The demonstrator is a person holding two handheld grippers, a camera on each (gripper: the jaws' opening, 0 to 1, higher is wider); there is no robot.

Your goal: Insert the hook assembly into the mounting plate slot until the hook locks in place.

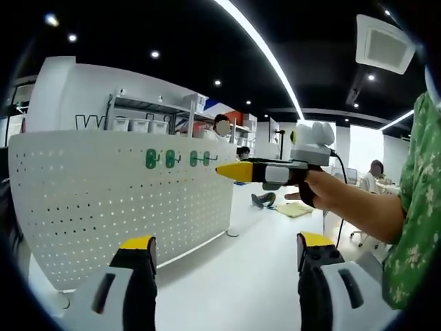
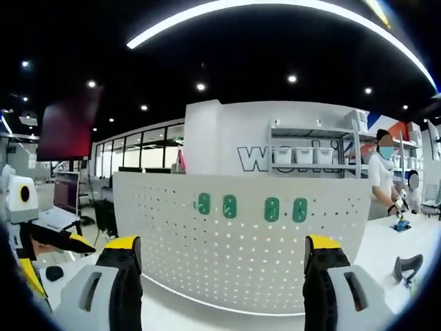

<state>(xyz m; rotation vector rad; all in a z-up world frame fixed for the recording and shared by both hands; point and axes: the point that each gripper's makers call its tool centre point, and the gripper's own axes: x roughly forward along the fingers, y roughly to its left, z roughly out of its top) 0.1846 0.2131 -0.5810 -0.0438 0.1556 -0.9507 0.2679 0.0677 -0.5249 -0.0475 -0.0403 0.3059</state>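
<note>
A white perforated mounting plate [image 1: 103, 207] stands upright on the white table, with several green hook assemblies [image 1: 170, 158] seated in a row near its top edge. In the right gripper view the same plate [image 2: 241, 255] faces me, and the green hooks [image 2: 271, 209] sit side by side. My left gripper [image 1: 225, 252] is open and holds nothing, some way short of the plate. My right gripper [image 2: 222, 252] is also open and holds nothing. A hand holds it in the left gripper view, where the right gripper [image 1: 238, 170] points its yellow tips at the hook row. The left gripper [image 2: 52, 241] shows at the left edge.
The white table [image 1: 234, 276] runs in front of the plate. A dark tool [image 2: 406, 265] lies at the right. A shelf with bins [image 2: 303, 155] and people stand behind. A monitor [image 2: 67, 193] sits far left. The person's green sleeve [image 1: 413, 207] fills the right side.
</note>
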